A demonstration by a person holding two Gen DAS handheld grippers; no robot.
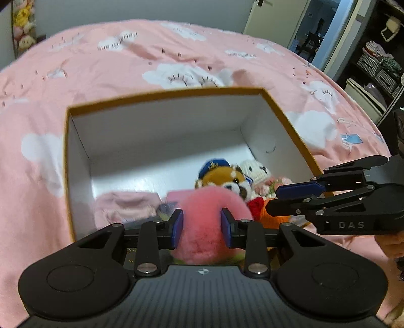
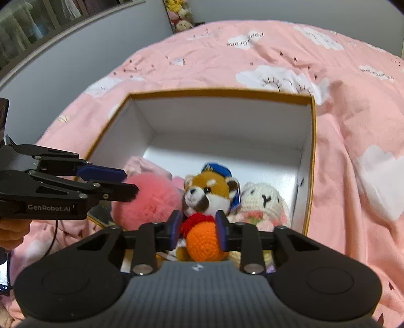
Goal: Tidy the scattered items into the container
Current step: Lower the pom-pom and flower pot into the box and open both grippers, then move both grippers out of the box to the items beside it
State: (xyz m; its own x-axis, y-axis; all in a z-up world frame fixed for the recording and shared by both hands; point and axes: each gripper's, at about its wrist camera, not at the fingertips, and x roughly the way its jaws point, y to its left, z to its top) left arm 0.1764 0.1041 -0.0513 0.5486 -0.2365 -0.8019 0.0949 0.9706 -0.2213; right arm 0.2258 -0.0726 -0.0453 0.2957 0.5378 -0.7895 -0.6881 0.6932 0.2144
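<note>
An open box (image 1: 161,97) with a white inside and gold rim sits on the pink bed; it also shows in the right wrist view (image 2: 222,92). My left gripper (image 1: 202,228) is shut on a fluffy pink pompom (image 1: 207,217) over the box's near edge; the pompom also shows in the right wrist view (image 2: 149,199). My right gripper (image 2: 199,230) is shut on an orange crocheted toy (image 2: 203,239) with a red top, over the near edge. Inside lie a red panda plush (image 2: 209,191), a white knitted bunny (image 2: 262,199) and a pink cloth (image 1: 126,204).
The pink cloud-print bedspread (image 1: 126,63) surrounds the box. A doorway (image 1: 315,32) and shelves with baskets (image 1: 378,68) stand at the right. Plush toys (image 2: 179,12) sit beyond the bed's far edge. A grey wall (image 2: 63,58) is at the left.
</note>
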